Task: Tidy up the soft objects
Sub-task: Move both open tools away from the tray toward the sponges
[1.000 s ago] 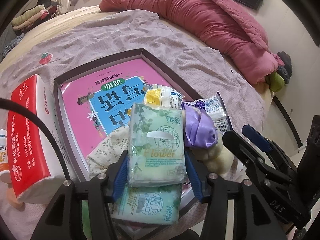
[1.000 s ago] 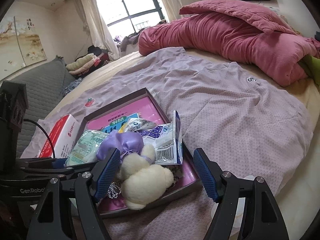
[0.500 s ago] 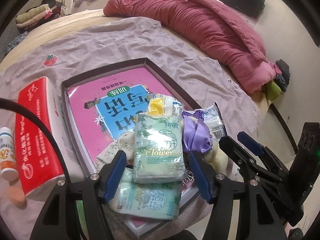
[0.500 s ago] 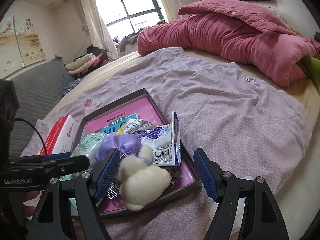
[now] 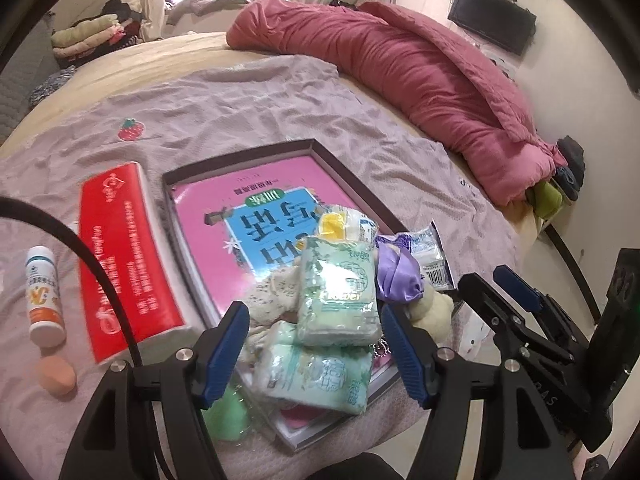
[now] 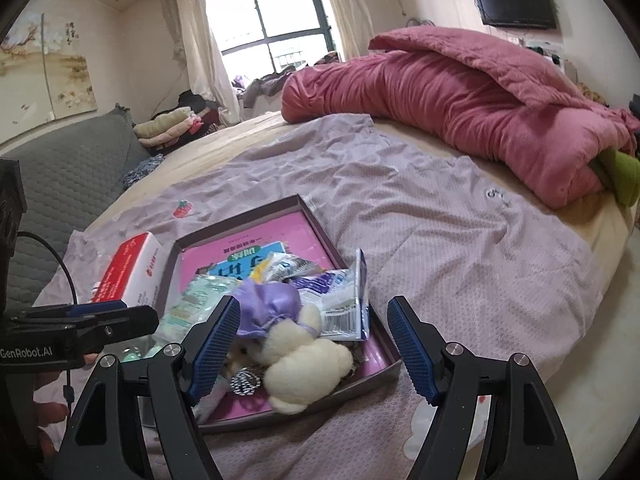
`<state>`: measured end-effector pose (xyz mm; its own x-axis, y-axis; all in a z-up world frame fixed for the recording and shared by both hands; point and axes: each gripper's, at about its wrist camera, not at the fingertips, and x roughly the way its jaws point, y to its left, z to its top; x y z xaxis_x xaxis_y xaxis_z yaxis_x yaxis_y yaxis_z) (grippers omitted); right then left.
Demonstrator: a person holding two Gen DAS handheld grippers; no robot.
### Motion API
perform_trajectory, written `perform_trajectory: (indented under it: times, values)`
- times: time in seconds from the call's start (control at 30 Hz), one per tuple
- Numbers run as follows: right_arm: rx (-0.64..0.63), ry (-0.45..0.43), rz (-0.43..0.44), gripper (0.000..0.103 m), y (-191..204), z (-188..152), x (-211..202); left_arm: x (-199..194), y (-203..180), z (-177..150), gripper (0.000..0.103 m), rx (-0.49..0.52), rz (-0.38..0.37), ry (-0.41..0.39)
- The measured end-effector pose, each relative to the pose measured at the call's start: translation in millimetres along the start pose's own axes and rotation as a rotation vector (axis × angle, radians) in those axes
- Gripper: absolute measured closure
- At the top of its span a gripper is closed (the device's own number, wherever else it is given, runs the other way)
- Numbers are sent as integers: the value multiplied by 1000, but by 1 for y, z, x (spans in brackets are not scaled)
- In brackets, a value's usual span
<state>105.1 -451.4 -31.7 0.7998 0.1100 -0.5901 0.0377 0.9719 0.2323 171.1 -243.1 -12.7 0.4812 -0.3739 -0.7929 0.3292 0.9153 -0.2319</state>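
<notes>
1. Left wrist view: the left hand-held gripper [image 5: 316,350] has its jaws opening; the blue pads stand clear on either side of the upper green tissue pack [image 5: 338,292], not pressing it
2. That pack lies on top of a second green tissue pack [image 5: 316,376], both at the near end of the dark-rimmed tray [image 5: 240,152] on the bed
3. A pink and blue book [image 5: 248,216] lies flat in the tray; a yellow and white packet [image 5: 348,226] rests on it just beyond the upper pack
4. A purple satin pouch [image 5: 396,276] and a cream plush toy [image 5: 434,308] sit to the right of the packs, with a clear barcoded packet [image 5: 430,252] beyond them
5. Left of the tray: a red tissue box [image 5: 124,256] just beside its rim, then a white bottle [image 5: 44,292] and a peach sponge [image 5: 56,376] on the lilac cover [image 5: 240,104]
6. A green sponge [image 5: 228,416] lies near the left pad, beside the tray
7. Right wrist view: the right hand-held gripper [image 6: 314,348] is open wide, nothing between its pads; it hangs over the tray's near corner, in front of the plush toy [image 6: 304,368]
8. The purple pouch [image 6: 272,308] touches the toy's top; the barcoded packet [image 6: 344,304] leans up on edge to its right
9. The red quilt [image 6: 460,96] lies heaped at the far side of the bed, well apart from the tray
</notes>
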Motion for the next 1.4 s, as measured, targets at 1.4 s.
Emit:
perform_trajectory:
  times: [1.4]
  values:
    - [-273, -124, 149, 26, 166, 23, -100, -194, 149, -56, 35, -215, 147, -210]
